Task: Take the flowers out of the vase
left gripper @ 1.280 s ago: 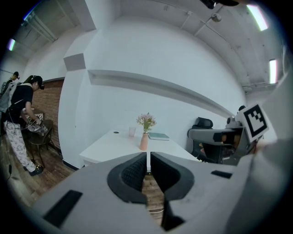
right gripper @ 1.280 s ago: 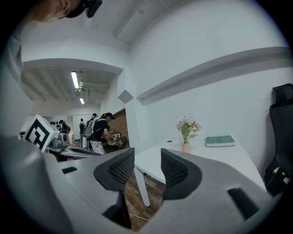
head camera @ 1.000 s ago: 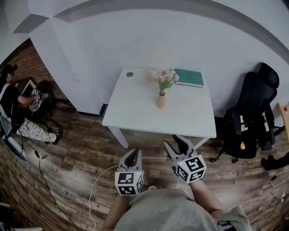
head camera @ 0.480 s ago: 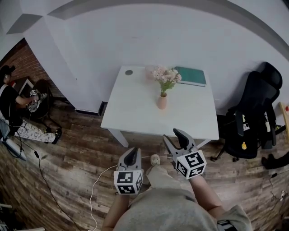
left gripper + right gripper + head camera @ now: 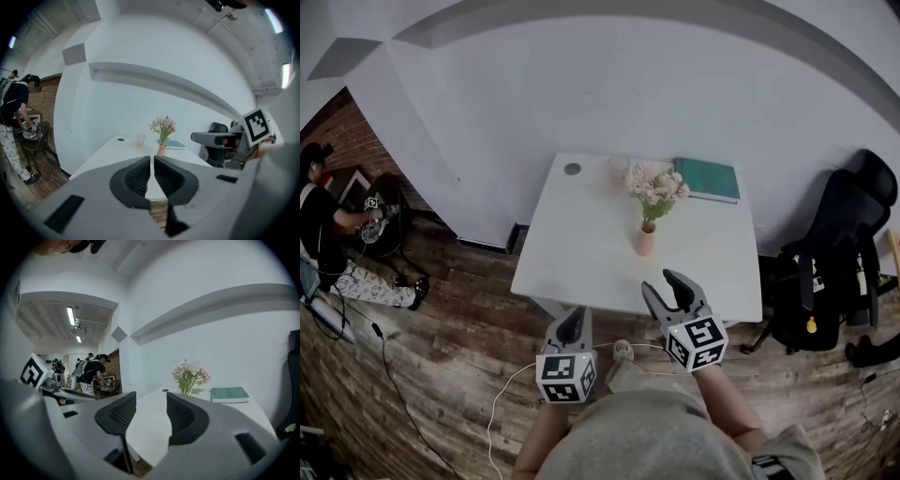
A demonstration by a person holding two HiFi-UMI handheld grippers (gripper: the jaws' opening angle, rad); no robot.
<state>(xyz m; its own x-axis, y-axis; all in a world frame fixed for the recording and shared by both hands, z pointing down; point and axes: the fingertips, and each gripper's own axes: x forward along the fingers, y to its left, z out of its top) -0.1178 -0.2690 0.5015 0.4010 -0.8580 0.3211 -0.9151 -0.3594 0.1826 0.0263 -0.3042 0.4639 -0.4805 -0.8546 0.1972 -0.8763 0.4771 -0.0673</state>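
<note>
Pink flowers (image 5: 656, 186) are standing in a small pink vase (image 5: 646, 241) near the middle of the white table (image 5: 581, 244), and a green book (image 5: 707, 179) is lying behind them. I am holding both tongs by the table's front edge, well apart from the vase. My left tongs (image 5: 574, 323) are pressing their jaws together on nothing. My right tongs (image 5: 667, 286) are gaping wide open and holding nothing.
</note>
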